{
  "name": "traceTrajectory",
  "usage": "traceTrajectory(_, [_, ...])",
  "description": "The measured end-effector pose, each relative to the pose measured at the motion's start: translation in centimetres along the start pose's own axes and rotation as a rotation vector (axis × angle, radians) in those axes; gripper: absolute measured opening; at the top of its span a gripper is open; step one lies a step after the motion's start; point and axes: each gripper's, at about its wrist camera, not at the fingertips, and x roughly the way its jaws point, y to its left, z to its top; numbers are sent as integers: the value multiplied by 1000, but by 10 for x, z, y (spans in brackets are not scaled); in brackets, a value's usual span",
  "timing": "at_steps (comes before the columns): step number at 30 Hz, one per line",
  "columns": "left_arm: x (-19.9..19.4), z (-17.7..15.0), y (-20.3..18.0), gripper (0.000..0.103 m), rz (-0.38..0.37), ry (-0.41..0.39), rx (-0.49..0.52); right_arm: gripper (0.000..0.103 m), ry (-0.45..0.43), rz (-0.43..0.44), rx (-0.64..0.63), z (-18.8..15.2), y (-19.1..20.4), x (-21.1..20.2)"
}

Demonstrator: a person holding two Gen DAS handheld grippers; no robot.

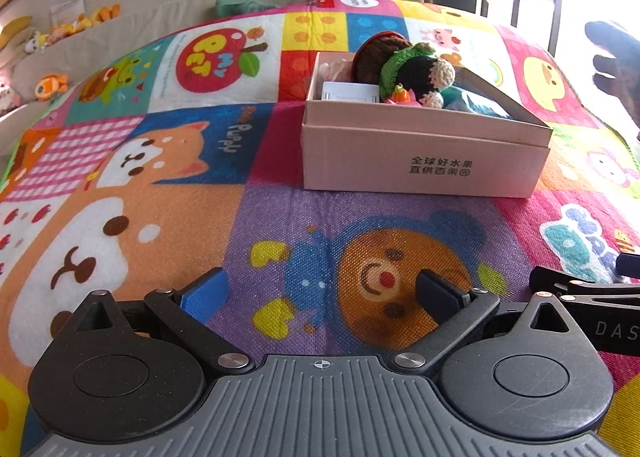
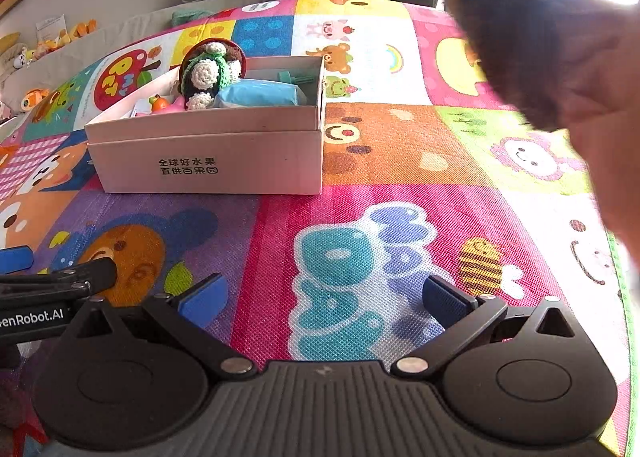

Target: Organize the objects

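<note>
Both grippers are hovering low over the patchwork play mat (image 1: 280, 217) right now, side by side. The left gripper (image 1: 320, 293) is showing its fingers spread wide with nothing between them, and the right gripper (image 2: 326, 297) is doing the same, jaws apart over bare mat.

Ahead of them the cardboard box (image 1: 424, 161) is sitting on the mat, open at the top and already loaded. A crocheted doll (image 1: 416, 71) is lying across the pile, poking above the rim. Beside it, a white flat case (image 1: 350, 92) is resting against the near wall, a small orange-and-pink toy (image 1: 400, 95) is tucked in front of the doll, and a blue soft pack (image 2: 260, 95) is filling the right half, with a teal plastic piece (image 2: 294, 77) behind it.

A blurred dark shape, possibly an animal, (image 2: 540, 37) is looming in from the right, too smeared to name.

Judging by looks, the doll is light and squashy, so a pinch across its middle should be holding well. The box is stiff but thin-walled; taking it by the rim or a short side looks safest, though loaded it may be tipping.
</note>
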Motion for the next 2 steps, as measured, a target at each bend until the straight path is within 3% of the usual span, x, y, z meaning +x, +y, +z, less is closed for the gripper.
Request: traceTrajectory(2, [0,0,0,102,1,0,0,103,0,-1,-1,0,0,-1])
